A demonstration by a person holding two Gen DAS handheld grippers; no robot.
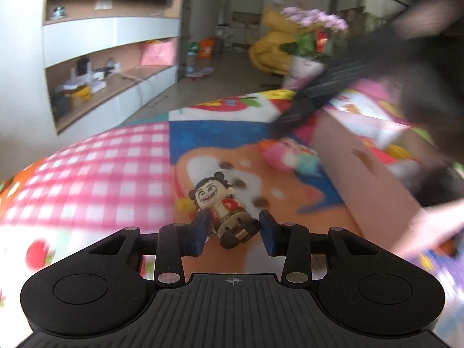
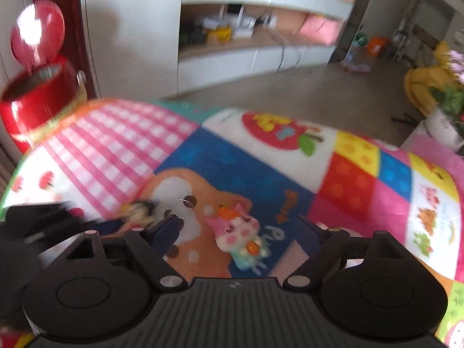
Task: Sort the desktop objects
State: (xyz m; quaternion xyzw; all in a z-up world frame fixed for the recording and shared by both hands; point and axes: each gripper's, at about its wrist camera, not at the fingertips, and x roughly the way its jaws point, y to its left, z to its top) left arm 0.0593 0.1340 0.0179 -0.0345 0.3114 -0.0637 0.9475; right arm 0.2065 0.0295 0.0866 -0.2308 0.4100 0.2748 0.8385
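A small cartoon boy figurine (image 1: 224, 211) with black hair buns and a red top lies between the blue pads of my left gripper (image 1: 235, 233). The jaws stand a little apart and the left pad touches it. A pink and white plush toy (image 1: 285, 155) lies further ahead on the colourful tablecloth. In the right wrist view that plush toy (image 2: 239, 233) lies between the wide-open fingers of my right gripper (image 2: 239, 229). The figurine (image 2: 139, 211) shows blurred at the left with the other gripper.
A cardboard box (image 1: 362, 162) stands at the right of the plush toy. A flower pot (image 1: 310, 46) with purple flowers stands at the table's far edge. A red lidded bin (image 2: 34, 87) stands beyond the table's left corner. The patchwork tablecloth (image 2: 121, 148) covers the table.
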